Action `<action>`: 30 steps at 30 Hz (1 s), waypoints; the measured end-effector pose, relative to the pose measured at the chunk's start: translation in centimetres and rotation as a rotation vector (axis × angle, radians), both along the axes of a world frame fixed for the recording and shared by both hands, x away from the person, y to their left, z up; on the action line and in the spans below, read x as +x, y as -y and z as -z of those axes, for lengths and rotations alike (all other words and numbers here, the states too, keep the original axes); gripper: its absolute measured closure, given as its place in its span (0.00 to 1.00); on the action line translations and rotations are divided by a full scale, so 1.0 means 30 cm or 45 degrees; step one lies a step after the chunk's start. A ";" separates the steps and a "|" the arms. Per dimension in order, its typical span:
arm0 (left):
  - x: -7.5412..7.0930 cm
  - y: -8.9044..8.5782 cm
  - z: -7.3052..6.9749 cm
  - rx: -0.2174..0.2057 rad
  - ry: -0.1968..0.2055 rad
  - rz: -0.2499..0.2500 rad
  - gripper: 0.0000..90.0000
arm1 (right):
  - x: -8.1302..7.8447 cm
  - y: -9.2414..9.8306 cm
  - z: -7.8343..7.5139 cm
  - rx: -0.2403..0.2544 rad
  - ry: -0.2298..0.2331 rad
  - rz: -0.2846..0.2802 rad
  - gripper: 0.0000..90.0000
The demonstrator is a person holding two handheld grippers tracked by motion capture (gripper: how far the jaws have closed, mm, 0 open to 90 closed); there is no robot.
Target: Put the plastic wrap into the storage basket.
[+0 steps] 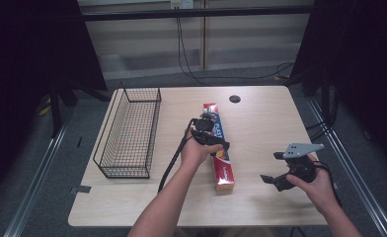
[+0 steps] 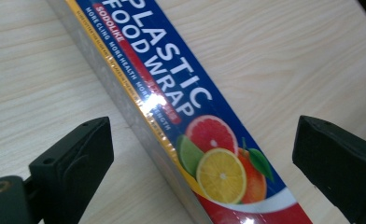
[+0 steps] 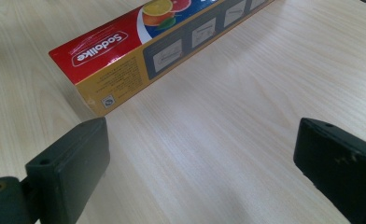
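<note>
Your left gripper (image 1: pixel 207 129) is sitting right over the plastic wrap box (image 1: pixel 220 153), about halfway along it. In the left gripper view the jaws are spread wide with the box (image 2: pixel 181 116) running between them, one jaw off to each side and neither one touching the cardboard. You can read "PLASTIC FOOD WRAP" on the blue top face, with the citrus fruit picture just below the lettering.

The box itself lies flat in the middle of the table (image 1: pixel 260 113), long axis running away from you, red end nearest your side. Nothing is holding it.

Your right gripper (image 1: pixel 273 170) is off to the right of the box, near the front edge of the table, well apart from it. In the right gripper view its jaws are also wide apart with only bare table (image 3: pixel 209 140) between them, and the red near end of the box (image 3: pixel 125 51) shows up ahead and to the left, "Sodolike" logo on top.

The black wire basket (image 1: pixel 130 131) stands on the left part of the table, nothing in it as far as the high view lets you see. There's a small dark round disc (image 1: pixel 235 98) near the far edge, past the box.
</note>
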State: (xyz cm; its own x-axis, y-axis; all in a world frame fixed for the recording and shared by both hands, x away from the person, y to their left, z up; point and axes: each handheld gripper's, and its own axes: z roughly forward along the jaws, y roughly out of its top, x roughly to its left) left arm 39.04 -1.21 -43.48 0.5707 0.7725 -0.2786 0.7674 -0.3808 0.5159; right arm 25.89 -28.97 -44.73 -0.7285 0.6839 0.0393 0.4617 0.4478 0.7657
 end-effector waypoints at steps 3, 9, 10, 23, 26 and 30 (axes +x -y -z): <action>0.011 0.011 0.010 0.021 -0.011 -0.007 0.07 | 0.000 0.001 -0.001 0.004 0.004 -0.003 0.04; 0.037 0.016 0.033 0.040 -0.015 -0.087 0.09 | 0.001 0.004 0.001 0.004 -0.002 -0.011 0.04; 0.037 0.016 0.033 0.040 -0.015 -0.087 0.10 | 0.001 0.004 0.001 0.004 -0.002 -0.011 0.04; 0.059 0.053 0.067 0.051 0.001 -0.132 0.14 | 0.002 0.006 -0.002 0.017 -0.001 -0.003 0.04; 0.066 0.052 0.076 0.051 -0.021 -0.142 0.16 | 0.003 0.010 0.000 0.020 -0.003 -0.004 0.04; 0.071 0.054 0.082 0.045 -0.034 -0.150 0.16 | 0.005 0.012 -0.001 0.028 -0.004 -0.004 0.04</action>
State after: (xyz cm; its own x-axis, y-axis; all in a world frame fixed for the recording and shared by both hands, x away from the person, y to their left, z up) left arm 41.16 -2.84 -45.94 0.4684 0.8431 -0.2640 0.8209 -0.3049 0.4829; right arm 26.03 -29.32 -44.70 -0.7303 0.6808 0.0563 0.4627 0.4325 0.7739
